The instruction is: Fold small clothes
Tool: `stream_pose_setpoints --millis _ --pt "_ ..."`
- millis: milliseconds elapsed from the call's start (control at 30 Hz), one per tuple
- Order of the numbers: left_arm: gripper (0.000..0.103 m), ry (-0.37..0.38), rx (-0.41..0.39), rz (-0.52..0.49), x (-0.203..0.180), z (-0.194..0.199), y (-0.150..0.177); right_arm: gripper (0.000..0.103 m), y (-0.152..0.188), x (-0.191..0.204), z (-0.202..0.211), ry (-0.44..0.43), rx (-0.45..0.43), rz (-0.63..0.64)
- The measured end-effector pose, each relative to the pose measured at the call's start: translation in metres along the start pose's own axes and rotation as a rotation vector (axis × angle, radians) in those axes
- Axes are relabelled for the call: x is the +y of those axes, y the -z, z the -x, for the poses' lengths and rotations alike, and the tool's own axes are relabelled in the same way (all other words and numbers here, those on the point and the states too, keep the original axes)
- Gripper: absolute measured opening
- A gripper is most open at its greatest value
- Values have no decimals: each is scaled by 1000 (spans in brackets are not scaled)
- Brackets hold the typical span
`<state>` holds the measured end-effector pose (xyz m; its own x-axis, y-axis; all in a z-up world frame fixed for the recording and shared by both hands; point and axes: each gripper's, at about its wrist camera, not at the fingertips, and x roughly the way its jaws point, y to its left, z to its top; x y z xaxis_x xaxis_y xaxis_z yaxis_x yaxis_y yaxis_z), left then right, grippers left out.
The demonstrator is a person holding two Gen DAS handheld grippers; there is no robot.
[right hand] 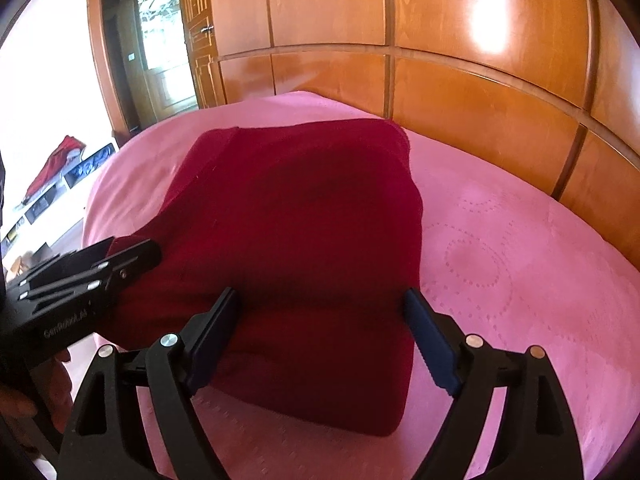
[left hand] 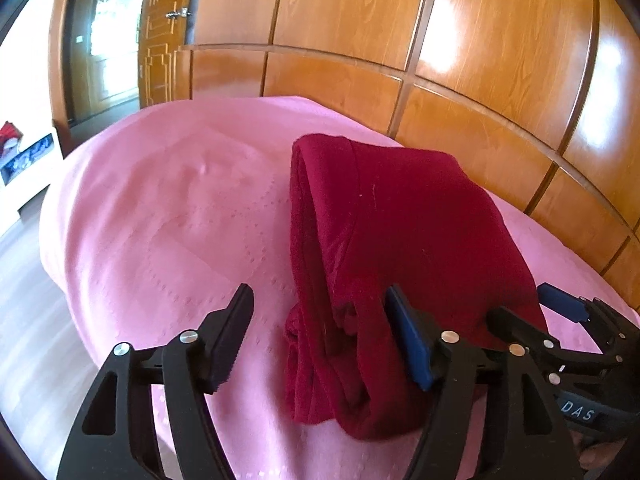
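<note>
A dark red folded garment [left hand: 400,248] lies on the pink bedspread [left hand: 168,208]. My left gripper [left hand: 320,320] is open, its jaws wide apart over the garment's near left edge, where the folded layers show. The right gripper [left hand: 560,312] shows at the far right of the left wrist view, at the garment's near right corner. In the right wrist view the garment [right hand: 304,216] fills the middle, and my right gripper [right hand: 320,320] is open with its jaws on either side of the garment's near end. The left gripper [right hand: 100,268] shows at the left, against the garment's left edge.
A glossy wooden panelled headboard wall [left hand: 460,80] runs along the far and right side of the bed. A wooden door [left hand: 164,36] and a dark doorway stand at the back left. A white shelf with red items [right hand: 60,176] is at the left, beyond the bed edge.
</note>
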<state>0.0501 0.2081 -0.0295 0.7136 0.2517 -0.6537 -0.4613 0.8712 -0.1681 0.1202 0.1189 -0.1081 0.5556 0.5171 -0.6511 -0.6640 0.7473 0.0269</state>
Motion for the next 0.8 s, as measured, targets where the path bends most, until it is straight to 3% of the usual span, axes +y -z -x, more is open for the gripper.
stream_pose_setpoints --millis 500,800 --pt "87 -98 -46 30 -4 45 17 100 23 0 43 115 -47 -39" --pt "94 -149 -62 2 -8 61 27 100 42 4 53 179 -18 -27"
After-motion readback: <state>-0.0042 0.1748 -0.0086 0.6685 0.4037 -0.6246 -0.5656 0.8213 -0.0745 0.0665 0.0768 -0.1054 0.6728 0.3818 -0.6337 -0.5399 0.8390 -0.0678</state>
